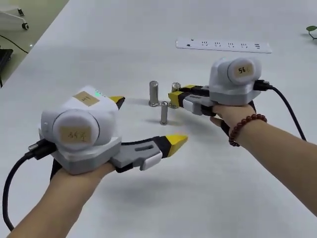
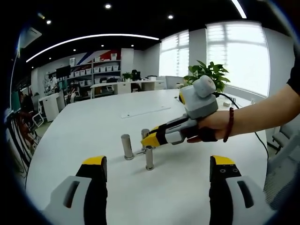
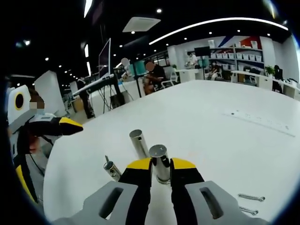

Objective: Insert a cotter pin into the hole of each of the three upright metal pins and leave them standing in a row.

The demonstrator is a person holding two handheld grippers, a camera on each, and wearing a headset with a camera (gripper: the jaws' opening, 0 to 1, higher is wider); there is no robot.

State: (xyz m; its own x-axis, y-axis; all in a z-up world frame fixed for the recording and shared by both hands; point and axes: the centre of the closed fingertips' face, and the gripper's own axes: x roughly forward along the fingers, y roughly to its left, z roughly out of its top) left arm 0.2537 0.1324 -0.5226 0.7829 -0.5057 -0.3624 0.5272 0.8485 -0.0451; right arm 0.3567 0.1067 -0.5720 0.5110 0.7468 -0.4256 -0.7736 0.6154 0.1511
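Left gripper [image 1: 146, 121], nearest, hangs spread and empty. Right gripper [image 1: 174, 96] pinches one upright metal pin [image 3: 158, 152] of three; loose cotter pins [image 3: 251, 198] lie flat at its four o'clock, nearer that hand.

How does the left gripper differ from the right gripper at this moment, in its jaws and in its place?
The left gripper has its jaws wide open and holds nothing; the right gripper has its jaws shut on an upright metal pin. The left gripper hangs short of the pins, nearer the person; the right gripper reaches in among them. Both have yellow-tipped jaws and pale grey bodies.
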